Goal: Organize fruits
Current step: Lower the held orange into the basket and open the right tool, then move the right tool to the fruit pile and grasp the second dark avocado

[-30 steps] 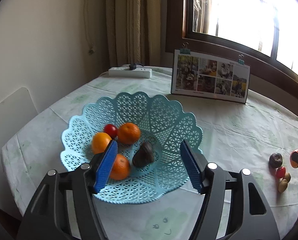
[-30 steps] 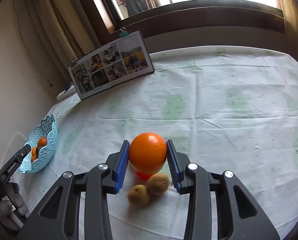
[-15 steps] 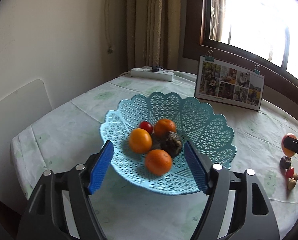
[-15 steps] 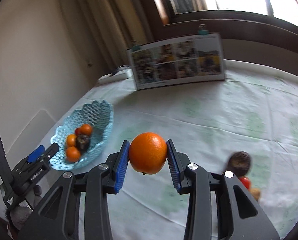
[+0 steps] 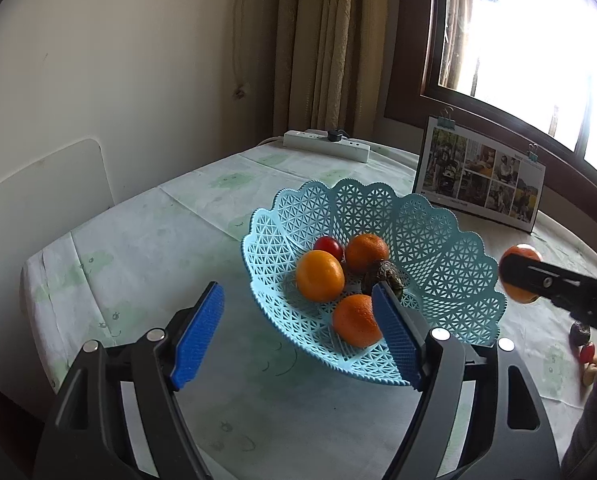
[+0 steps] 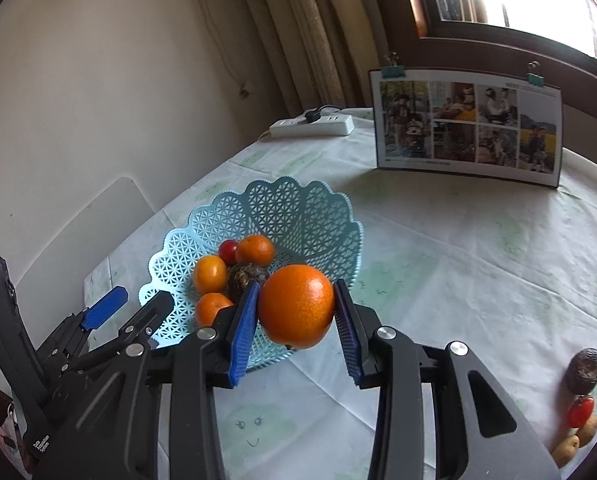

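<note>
Holding an orange (image 6: 296, 306) snug in the right gripper (image 6: 296, 312), mid-frame

Round, no real long axis; left gripper (image 5: 298, 332) gapes wide, empty, by the blue basket (image 5: 450, 240).

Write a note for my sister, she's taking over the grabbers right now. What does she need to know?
Right gripper: shut on the big orange, held up by the near rim of the blue basket.
Left gripper: open, holding nothing, in front of the basket.
Done: three oranges, a red fruit and a dark fruit lie in the basket.
Left: drop the big orange in, then fetch the dark fruit, the red one and two brown ones from the tablecloth.
</note>
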Demonstrator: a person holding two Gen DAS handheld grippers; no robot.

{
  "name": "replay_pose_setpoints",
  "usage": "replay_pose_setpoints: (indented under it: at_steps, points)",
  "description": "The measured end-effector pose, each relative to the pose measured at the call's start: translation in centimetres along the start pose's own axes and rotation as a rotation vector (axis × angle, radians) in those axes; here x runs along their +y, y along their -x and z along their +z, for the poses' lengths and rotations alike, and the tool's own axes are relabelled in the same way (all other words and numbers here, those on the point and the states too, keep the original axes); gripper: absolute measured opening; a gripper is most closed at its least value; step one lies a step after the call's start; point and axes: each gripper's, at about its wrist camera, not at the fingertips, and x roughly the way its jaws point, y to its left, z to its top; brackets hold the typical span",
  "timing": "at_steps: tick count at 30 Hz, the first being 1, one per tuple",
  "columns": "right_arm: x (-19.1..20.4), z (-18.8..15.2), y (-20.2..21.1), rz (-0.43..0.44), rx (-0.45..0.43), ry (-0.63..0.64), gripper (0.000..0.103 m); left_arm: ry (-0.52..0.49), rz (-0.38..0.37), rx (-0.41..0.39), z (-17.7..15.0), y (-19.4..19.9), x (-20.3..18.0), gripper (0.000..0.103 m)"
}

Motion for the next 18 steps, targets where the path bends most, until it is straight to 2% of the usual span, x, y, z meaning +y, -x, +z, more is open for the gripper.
replay_pose_setpoints:
  at_steps: [5,6,8,18]
  points:
    - [0.5,-0.3,-1.2,0.016,0.029,-0.006,0.039,0.008,0.000,0.008,-0.1,-0.3,0.2,0.079]
    - [0.4,-0.3,-1.2,0.017,0.027,-0.009,0.044,0.009,-0.001,0.009,-0.1,-0.3,0.2,0.079]
    - [0.3,-0.3,-1.0,0.013,0.019,-0.016,0.048,0.011,0.000,0.008,0.0,-0.3,0.3,0.079]
    - [-1.7,-1.7,0.4,-0.009,0.017,-0.068,0.048,0.002,-0.017,0.000,0.3,0.0,-0.6,0.079]
